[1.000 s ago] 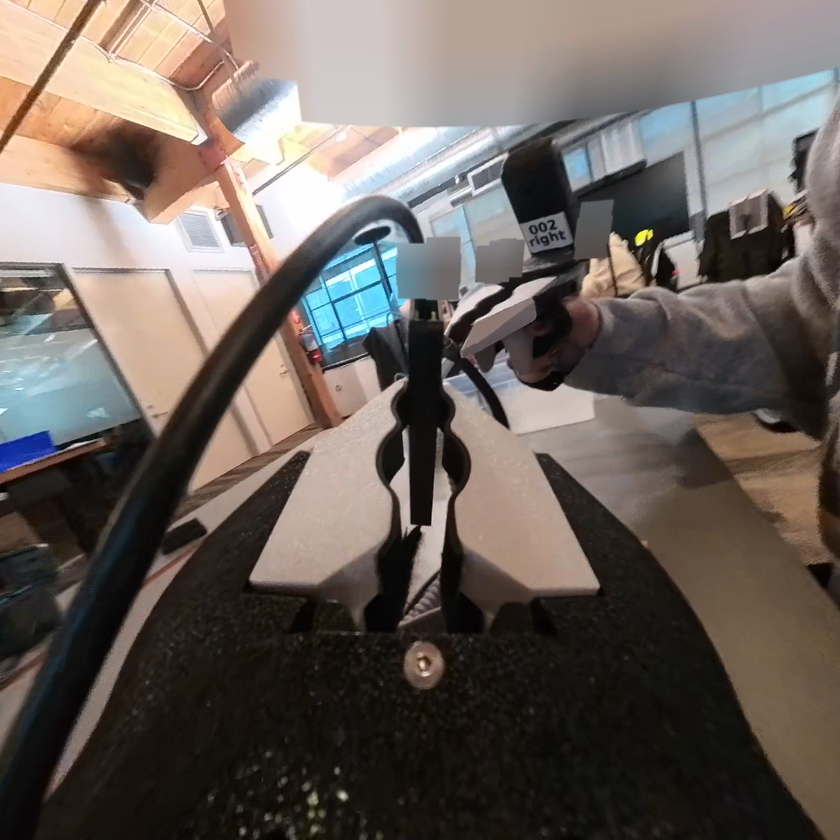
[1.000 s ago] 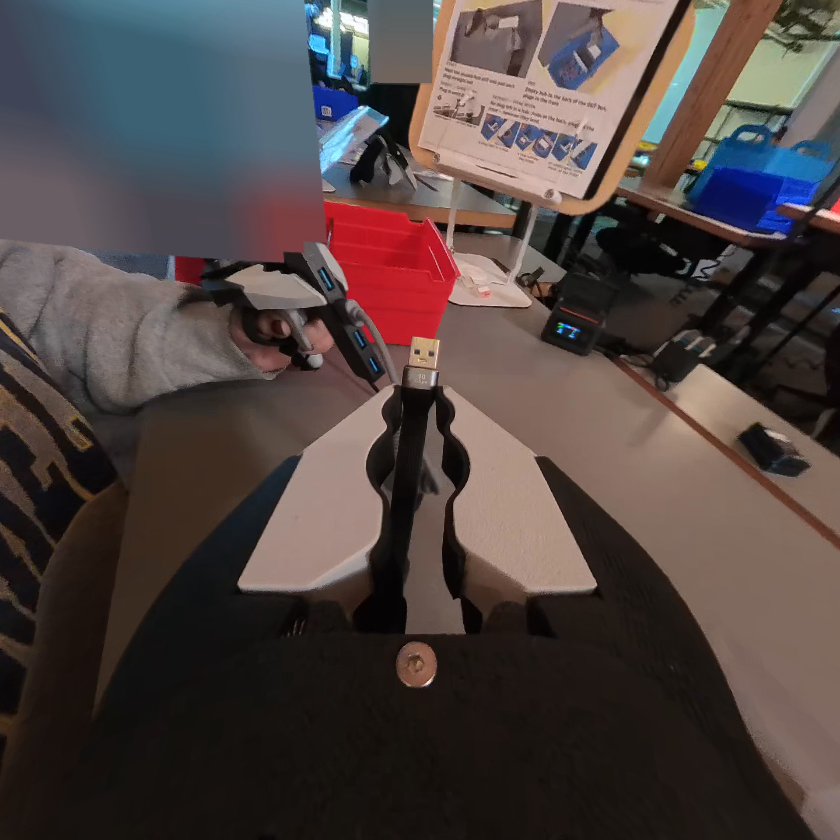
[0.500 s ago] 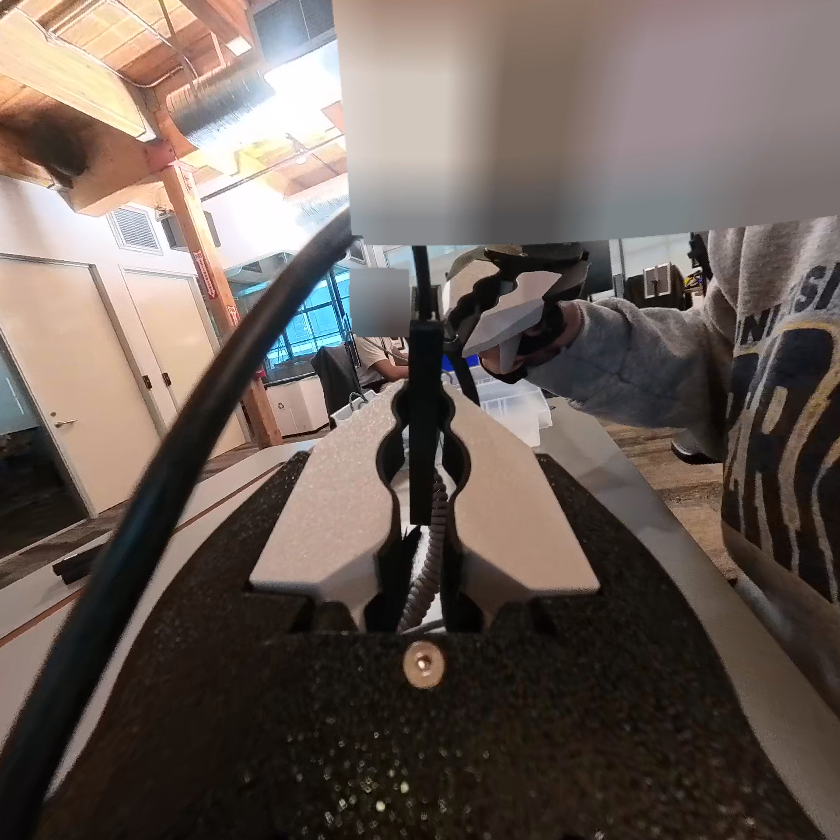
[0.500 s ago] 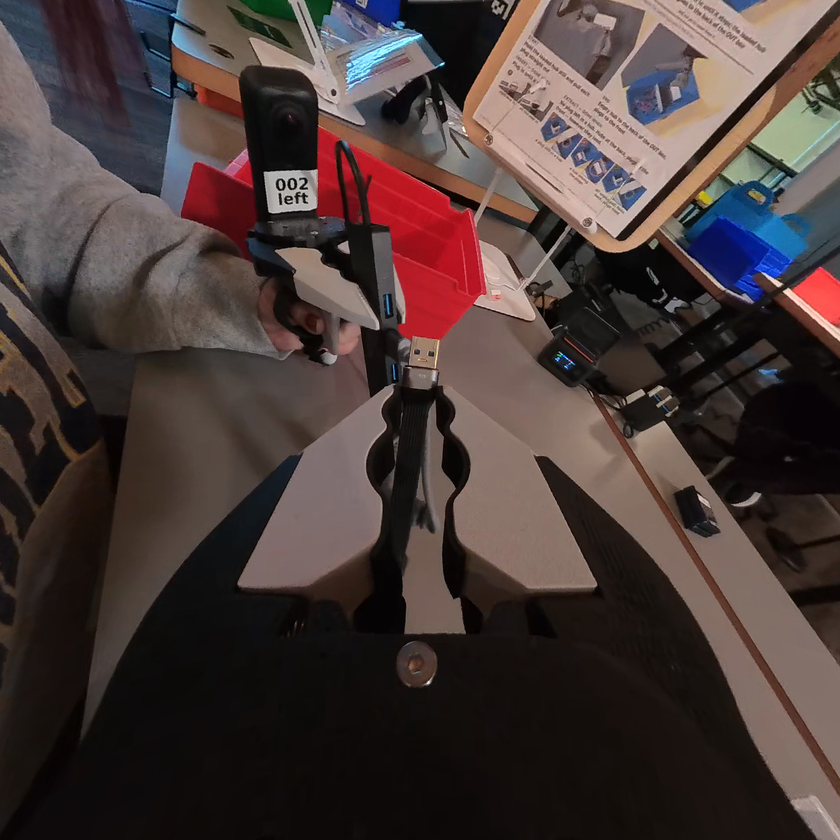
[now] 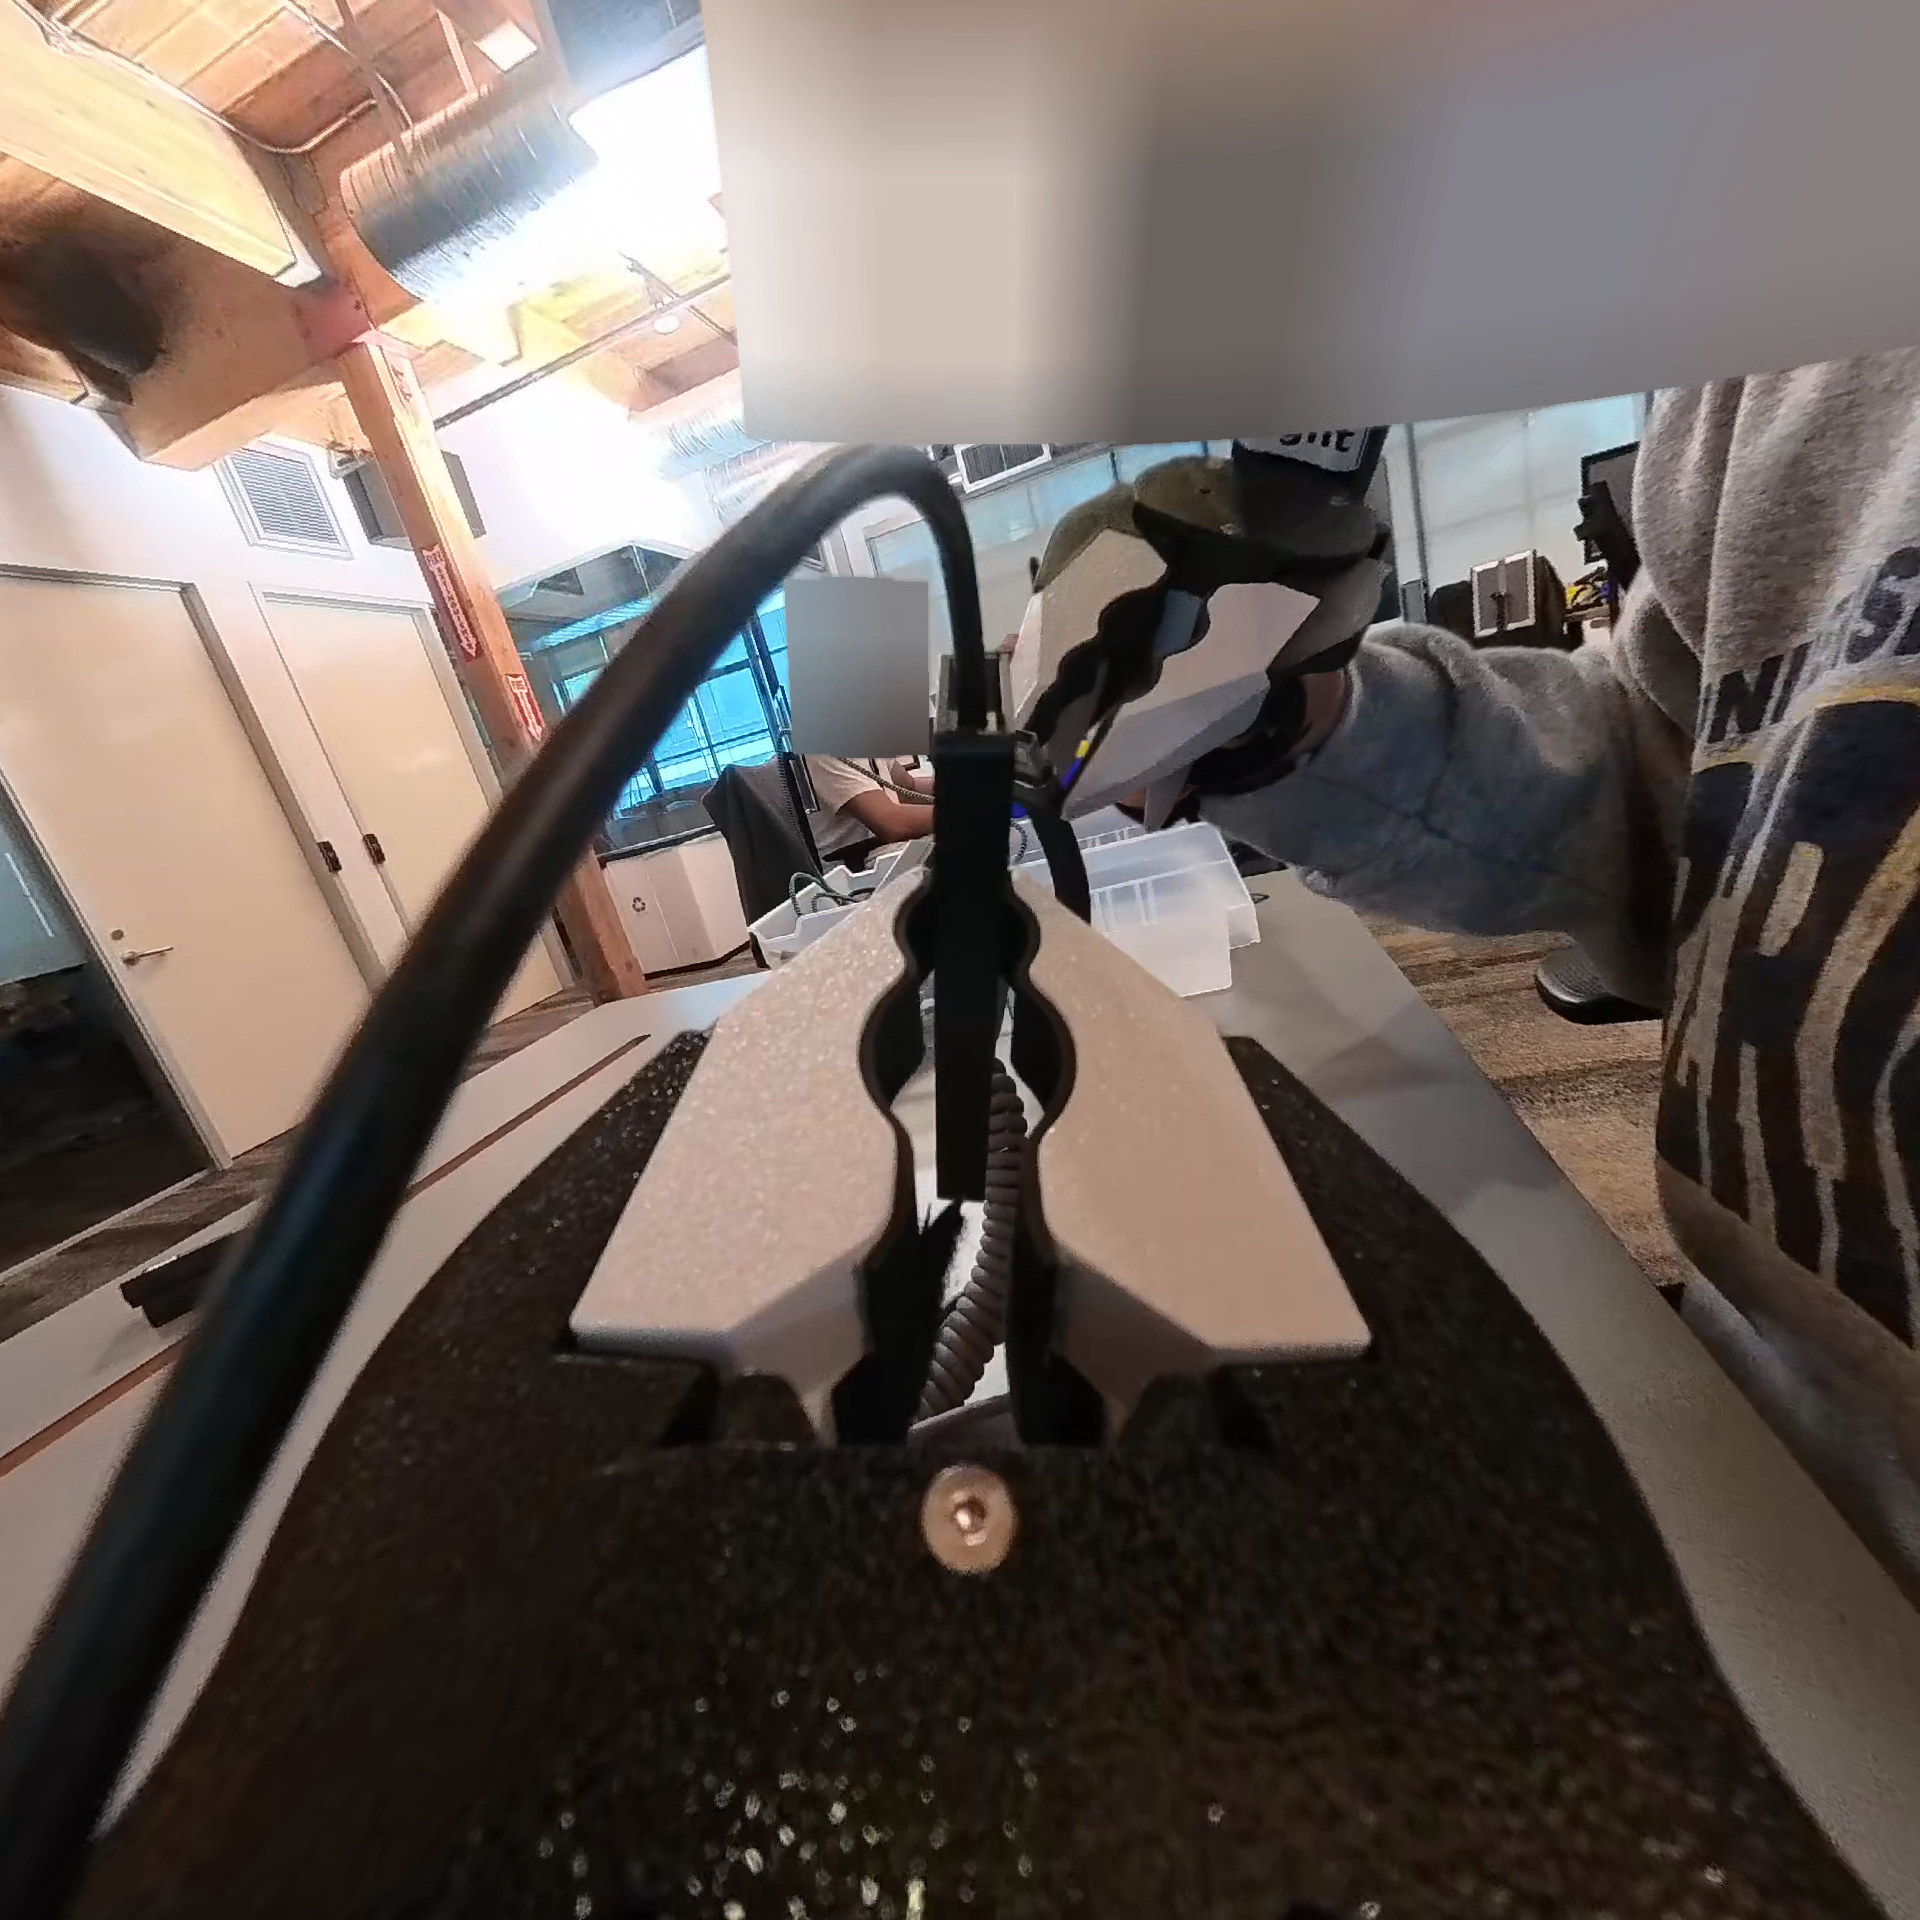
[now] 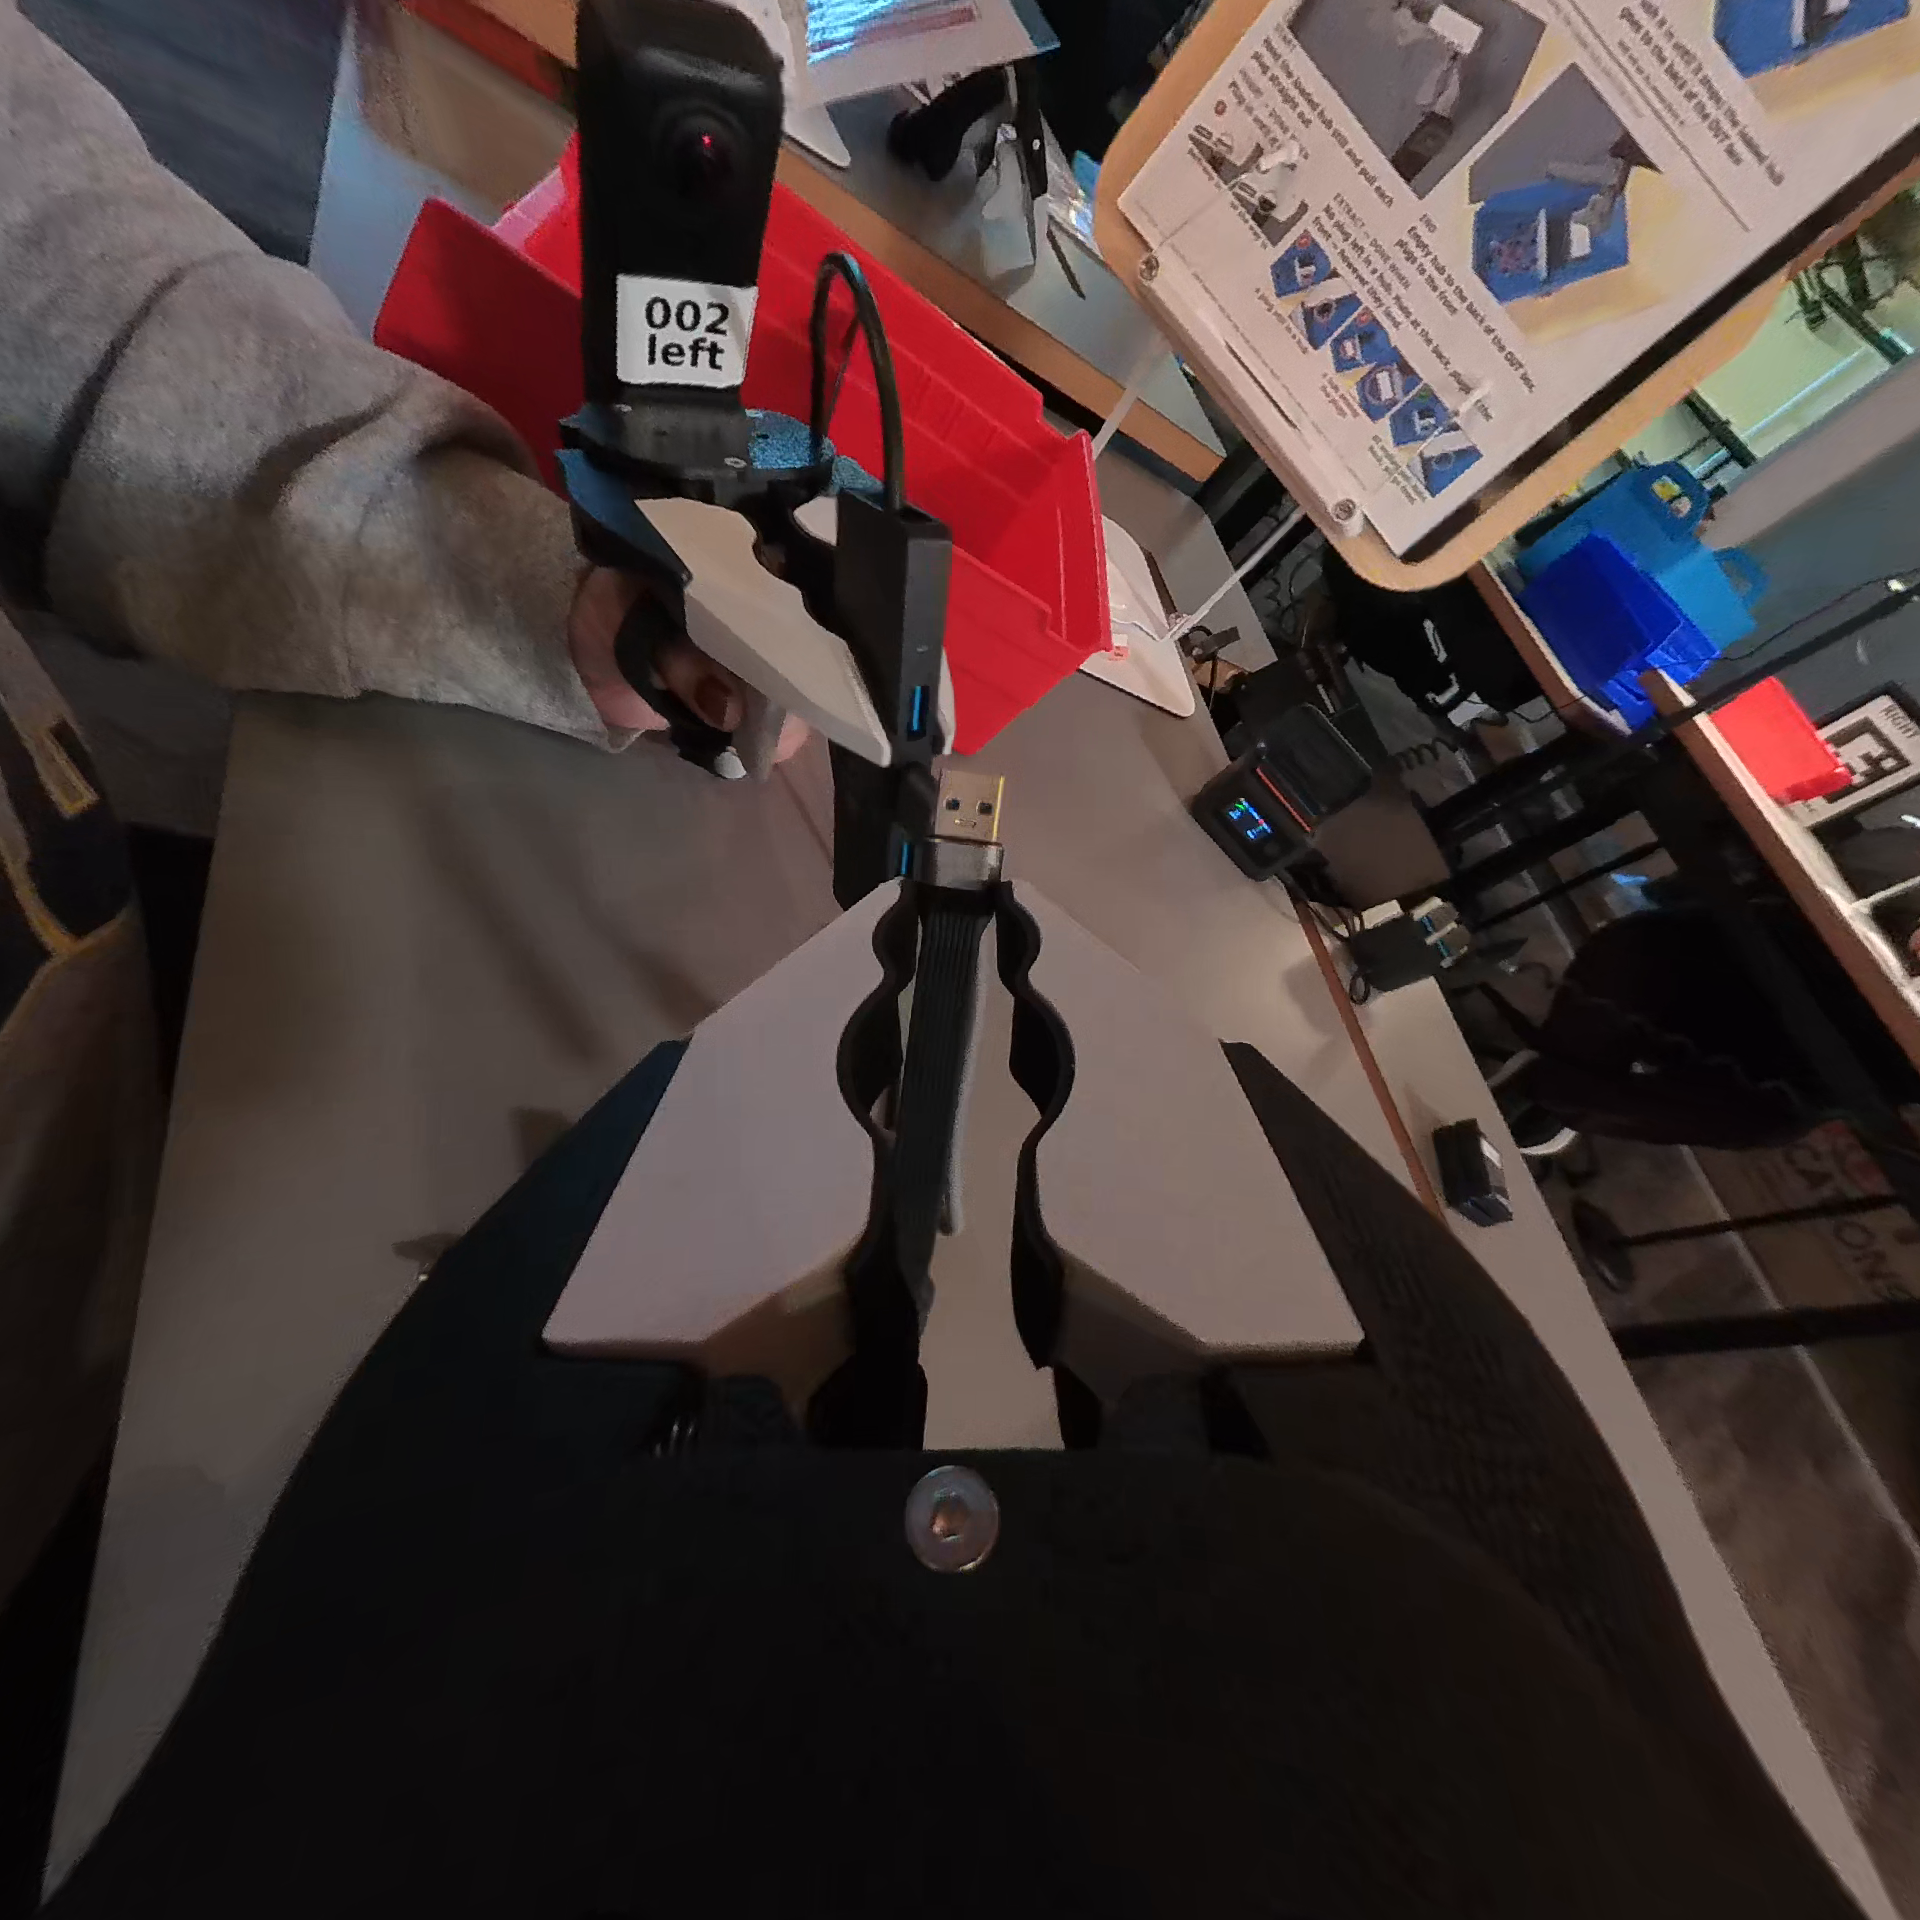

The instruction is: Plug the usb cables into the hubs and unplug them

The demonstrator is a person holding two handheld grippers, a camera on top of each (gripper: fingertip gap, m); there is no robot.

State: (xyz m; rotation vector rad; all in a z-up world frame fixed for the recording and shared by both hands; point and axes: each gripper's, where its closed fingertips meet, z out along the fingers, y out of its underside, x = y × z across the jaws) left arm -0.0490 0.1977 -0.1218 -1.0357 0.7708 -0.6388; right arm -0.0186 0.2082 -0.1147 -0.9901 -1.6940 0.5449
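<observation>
Above the worktop (image 6: 436,935), my closed right gripper (image 6: 951,894) has brought its USB plug (image 6: 971,805) beside the hub (image 6: 899,623) clamped in my left gripper (image 5: 971,904); insertion looks imminent.

Left hand-held gripper (image 5: 971,904): pale grey fingers on a speckled black body; at 11 o'clock in the right wrist view.
Hub (image 6: 902,644): black, with blue-lit ports along one edge.
Hub cable (image 5: 499,883): glossy black, arcing from 7 to 12 o'clock.
Right hand-held gripper (image 6: 951,914): light grey fingers, matte black body.
USB cable (image 6: 930,1060): black, ribbed lengthwise; grey metal collar, silver plug with blue insert.
Coiled cord (image 5: 982,1236): grey, spiral-ribbed.
Bin (image 6: 997,488): bright red, at 12 o'clock.
Surface (image 6: 436,935): plain grey.
Sleeve (image 6: 260,499): heather grey.
Tray (image 5: 1164,894): translucent white.
Crates (image 6: 1621,582): blue, at 2 o'clock.
</observation>
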